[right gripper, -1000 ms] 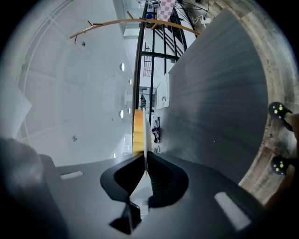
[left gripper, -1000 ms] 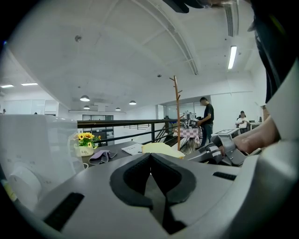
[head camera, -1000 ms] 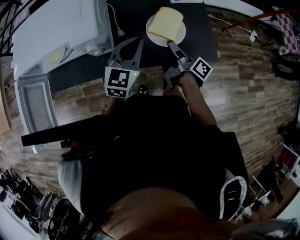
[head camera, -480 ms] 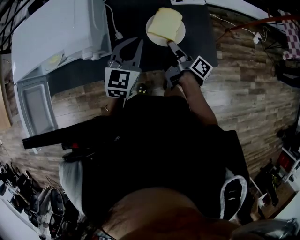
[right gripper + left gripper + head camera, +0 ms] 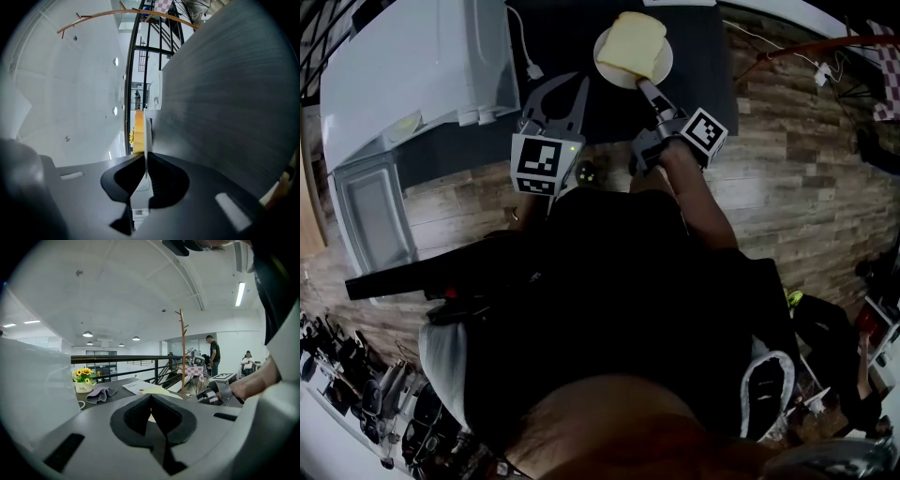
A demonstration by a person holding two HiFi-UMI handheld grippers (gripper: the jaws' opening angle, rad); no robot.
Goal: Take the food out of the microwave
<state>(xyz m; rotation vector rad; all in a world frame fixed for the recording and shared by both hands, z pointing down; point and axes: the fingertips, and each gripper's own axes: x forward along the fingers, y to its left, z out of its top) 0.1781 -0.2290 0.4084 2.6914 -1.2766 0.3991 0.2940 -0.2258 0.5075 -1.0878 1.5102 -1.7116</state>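
Observation:
A slice of yellow bread (image 5: 633, 39) lies on a small white plate (image 5: 662, 71) over the dark table (image 5: 703, 66), to the right of the white microwave (image 5: 412, 66). My right gripper (image 5: 645, 86) is shut on the plate's near rim. In the right gripper view the plate (image 5: 147, 133) shows edge-on between the jaws, with the bread (image 5: 138, 131) on it. My left gripper (image 5: 578, 84) sits just left of the plate, shut and empty. In the left gripper view its pads (image 5: 161, 416) meet, and the bread (image 5: 159, 391) lies beyond them.
The microwave's door (image 5: 370, 211) hangs open at the left. Farther back on the table stand a pot of yellow flowers (image 5: 83, 380), a grey cloth (image 5: 98, 393) and a paper sheet (image 5: 138, 386). A railing and seated people are beyond. Wooden floor surrounds the table.
Both grippers and the plate have shifted only slightly over the dark table. The right gripper keeps its hold on the rim, and the left stays shut.

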